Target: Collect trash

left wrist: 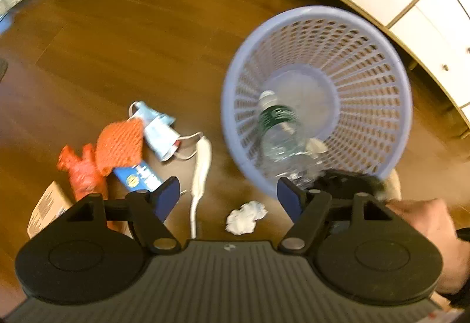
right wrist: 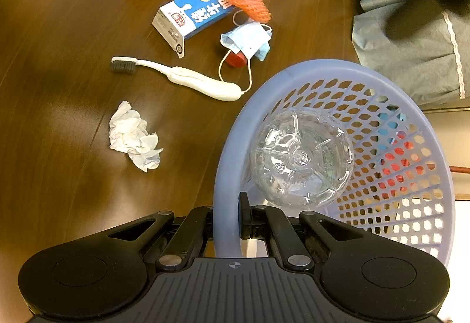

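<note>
A: Right hand-held gripper (right wrist: pixel 227 220) clamped on basket (right wrist: pixel 293 70) rim; bottle (right wrist: pixel 299 158) inside. Left hand-held gripper (left wrist: pixel 229 195) spread apart, empty.

B: Judged next: tissue (left wrist: pixel 246 217), just ahead between its fingers; descend, close.

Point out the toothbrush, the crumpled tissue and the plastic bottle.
toothbrush (right wrist: pixel 188 79), right wrist view, on the white handle.
crumpled tissue (right wrist: pixel 133 136), right wrist view, on the middle of the wad.
plastic bottle (right wrist: pixel 299 158), right wrist view, on its clear base, inside the basket (right wrist: pixel 293 70).
</note>
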`<action>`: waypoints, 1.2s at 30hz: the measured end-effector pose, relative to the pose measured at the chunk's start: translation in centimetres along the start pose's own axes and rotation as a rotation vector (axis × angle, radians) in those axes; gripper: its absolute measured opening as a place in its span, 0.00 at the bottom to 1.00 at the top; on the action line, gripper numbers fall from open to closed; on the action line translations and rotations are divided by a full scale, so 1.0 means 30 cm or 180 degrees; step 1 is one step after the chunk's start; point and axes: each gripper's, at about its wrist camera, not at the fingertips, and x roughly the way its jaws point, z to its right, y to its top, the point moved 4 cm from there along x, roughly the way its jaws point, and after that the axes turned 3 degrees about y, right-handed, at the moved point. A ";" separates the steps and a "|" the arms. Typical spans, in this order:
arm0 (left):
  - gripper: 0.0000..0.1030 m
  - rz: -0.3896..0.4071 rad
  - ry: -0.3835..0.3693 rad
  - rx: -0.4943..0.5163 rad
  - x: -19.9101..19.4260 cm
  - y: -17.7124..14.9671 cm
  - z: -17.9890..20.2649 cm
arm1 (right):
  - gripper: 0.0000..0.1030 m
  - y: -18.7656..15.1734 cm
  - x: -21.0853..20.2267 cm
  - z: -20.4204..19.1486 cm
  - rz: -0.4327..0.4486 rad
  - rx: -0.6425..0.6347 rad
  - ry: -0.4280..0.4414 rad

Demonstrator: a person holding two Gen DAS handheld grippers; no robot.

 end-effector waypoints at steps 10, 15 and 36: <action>0.68 -0.0174 0.0233 -0.0189 0.068 -0.114 -0.164 | 0.00 0.010 -0.003 -0.001 -0.0030 -0.0027 0.0002; 0.68 -0.0240 0.0292 -0.0334 0.096 -0.160 -0.237 | 0.00 0.013 -0.001 -0.001 -0.0036 -0.0030 0.0002; 0.69 -0.0316 0.0505 -0.0480 0.101 -0.253 -0.532 | 0.00 0.032 0.007 0.004 -0.0066 -0.0041 0.0010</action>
